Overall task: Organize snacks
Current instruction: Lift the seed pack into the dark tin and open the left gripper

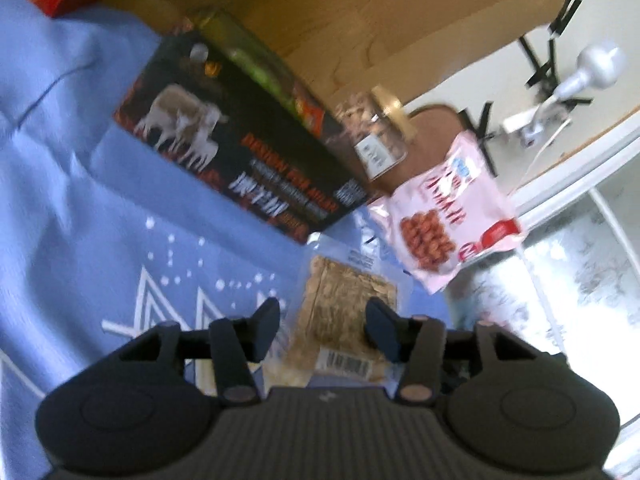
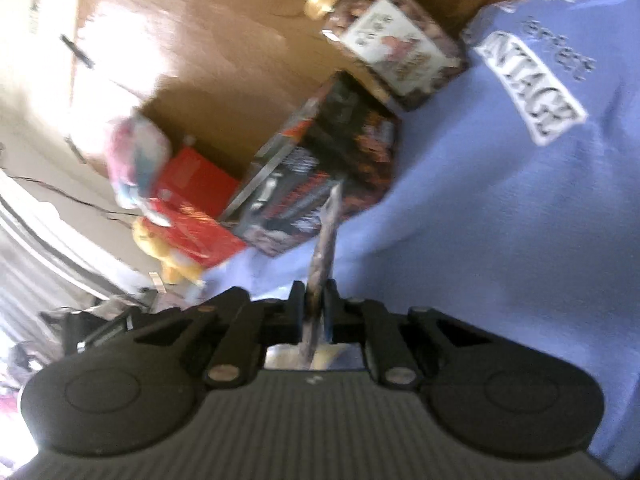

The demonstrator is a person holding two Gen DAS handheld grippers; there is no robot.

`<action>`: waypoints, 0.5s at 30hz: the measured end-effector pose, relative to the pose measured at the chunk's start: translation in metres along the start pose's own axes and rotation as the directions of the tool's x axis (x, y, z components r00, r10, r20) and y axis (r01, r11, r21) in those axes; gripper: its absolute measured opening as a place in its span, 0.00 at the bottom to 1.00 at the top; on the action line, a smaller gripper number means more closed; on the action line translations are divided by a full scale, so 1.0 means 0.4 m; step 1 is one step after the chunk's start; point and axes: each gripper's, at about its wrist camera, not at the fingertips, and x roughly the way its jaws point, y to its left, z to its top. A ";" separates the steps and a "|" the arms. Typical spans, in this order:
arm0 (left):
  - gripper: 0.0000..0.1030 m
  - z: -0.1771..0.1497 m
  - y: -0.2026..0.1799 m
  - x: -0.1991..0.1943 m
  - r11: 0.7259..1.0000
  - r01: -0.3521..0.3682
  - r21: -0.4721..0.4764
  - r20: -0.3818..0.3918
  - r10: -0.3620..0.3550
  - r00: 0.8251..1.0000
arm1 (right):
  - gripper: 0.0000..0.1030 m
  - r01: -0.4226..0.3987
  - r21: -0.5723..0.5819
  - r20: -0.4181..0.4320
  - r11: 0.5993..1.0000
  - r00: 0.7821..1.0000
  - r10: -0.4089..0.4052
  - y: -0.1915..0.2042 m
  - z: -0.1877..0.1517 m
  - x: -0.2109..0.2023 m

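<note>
Left wrist view, blurred. Blue cloth (image 1: 80, 200) covers the desk. Black snack box (image 1: 240, 152) lies flat at far left-centre; a nut jar (image 1: 376, 136) stands just right of it, a pink snack bag (image 1: 452, 224) further right. Left gripper (image 1: 324, 328) fingers are spread wide, holding nothing, above a clear packet of tan snack (image 1: 344, 312) lying on the cloth.

Right wrist view: red box (image 2: 192, 208) at left, the black snack box beside it. Right gripper (image 2: 316, 316) fingers are narrow, clamped on a thin flat packet (image 2: 326, 240) seen edge-on, lifted clear of the cloth.
</note>
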 end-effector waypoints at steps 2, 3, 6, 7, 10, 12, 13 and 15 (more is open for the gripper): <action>0.55 0.009 -0.007 -0.012 1.000 0.030 -0.001 0.001 -0.030 1.000 | 0.11 -0.050 -0.006 -0.007 0.999 0.999 0.050 0.027 0.013 -0.003; 0.55 0.014 -0.014 -0.015 0.999 0.046 0.002 0.001 -0.046 0.999 | 0.11 -0.082 0.000 -0.009 0.997 0.997 0.082 0.040 0.022 -0.002; 0.49 0.032 -0.037 -0.026 0.996 0.086 0.026 0.016 -0.086 0.996 | 0.11 -0.162 0.003 -0.005 0.987 0.987 0.162 0.086 0.065 0.016; 0.45 0.043 -0.047 -0.032 0.996 0.083 0.042 0.035 -0.084 0.996 | 0.11 -0.167 -0.010 0.001 0.986 0.986 0.167 0.103 0.082 0.028; 0.39 0.111 -0.084 -0.055 0.993 0.050 0.105 0.099 -0.061 0.993 | 0.11 -0.161 -0.075 0.022 0.984 0.986 0.163 0.159 0.151 0.073; 0.39 0.165 -0.108 -0.063 0.988 -0.017 0.156 0.161 -0.008 0.987 | 0.11 -0.166 -0.103 0.021 0.981 0.985 0.169 0.190 0.208 0.126; 0.40 0.192 -0.115 -0.063 0.982 -0.062 0.177 0.192 0.027 0.981 | 0.11 -0.164 -0.122 0.015 0.979 0.986 0.167 0.207 0.232 0.155; 0.41 0.238 -0.116 -0.053 0.969 -0.149 0.195 0.230 0.103 0.968 | 0.11 -0.142 -0.168 -0.013 0.975 0.990 0.142 0.238 0.279 0.226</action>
